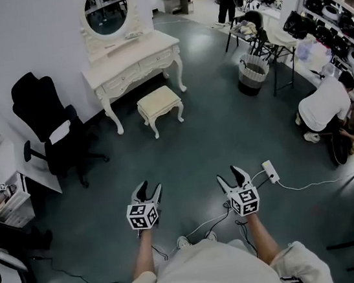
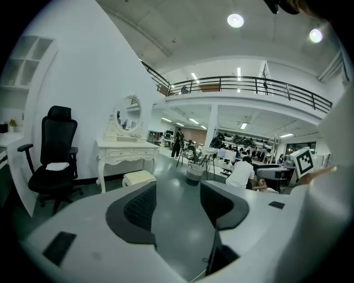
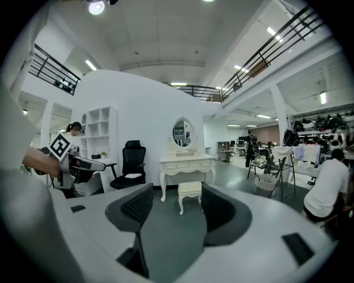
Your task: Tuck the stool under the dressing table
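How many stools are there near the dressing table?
1. The cream stool stands on the floor just in front of the dressing table, not yet under it. The cluttered desks farther back could hide others.

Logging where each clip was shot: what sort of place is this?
Likely a large open lab hall staged with home furniture: white dressing table and stool beside cluttered workbenches, a mezzanine railing overhead.

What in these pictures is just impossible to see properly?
- Left gripper view: the cream padded stool's legs hide behind the left gripper.
- Right gripper view: the black office chair's wheeled base sits behind the right gripper.
- Head view: the grey slatted basket's contents are too small to tell.
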Demonstrator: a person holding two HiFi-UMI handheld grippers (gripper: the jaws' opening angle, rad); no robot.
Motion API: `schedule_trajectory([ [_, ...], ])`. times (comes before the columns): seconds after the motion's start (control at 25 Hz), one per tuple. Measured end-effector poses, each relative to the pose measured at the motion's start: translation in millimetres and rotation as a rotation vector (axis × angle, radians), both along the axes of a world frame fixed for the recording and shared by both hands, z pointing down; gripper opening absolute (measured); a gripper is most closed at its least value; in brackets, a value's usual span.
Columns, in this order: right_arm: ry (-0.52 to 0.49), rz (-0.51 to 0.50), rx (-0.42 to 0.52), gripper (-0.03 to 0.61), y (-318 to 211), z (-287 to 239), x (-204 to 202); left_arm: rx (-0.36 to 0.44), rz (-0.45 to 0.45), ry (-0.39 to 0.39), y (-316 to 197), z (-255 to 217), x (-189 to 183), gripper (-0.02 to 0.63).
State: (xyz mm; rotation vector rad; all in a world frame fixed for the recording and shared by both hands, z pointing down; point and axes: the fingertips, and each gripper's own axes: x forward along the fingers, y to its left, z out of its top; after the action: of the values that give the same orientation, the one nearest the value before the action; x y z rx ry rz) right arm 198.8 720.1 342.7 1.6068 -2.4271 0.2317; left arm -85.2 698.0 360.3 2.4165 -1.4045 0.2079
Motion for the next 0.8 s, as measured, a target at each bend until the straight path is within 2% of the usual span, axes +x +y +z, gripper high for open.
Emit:
schedule_trajectory([
  [0.04,0.004,-0.002,0.0,0.268,1.1,1.4,1.4,-0.003,0.003,0.002,1.3,1.4,3.3,0.232],
  [0.4,0.015,-0.001,0.004,0.273,8.6,3.3,23.7,0.003,0.008,0.025,10.3,-0.9,32.0,0.233],
  [0.8,0.024,-0.017,0.015,0.263,7.7,3.9,58.1,0.011,-0.011,0.004,13.1,-1.0,68.1,0.233],
])
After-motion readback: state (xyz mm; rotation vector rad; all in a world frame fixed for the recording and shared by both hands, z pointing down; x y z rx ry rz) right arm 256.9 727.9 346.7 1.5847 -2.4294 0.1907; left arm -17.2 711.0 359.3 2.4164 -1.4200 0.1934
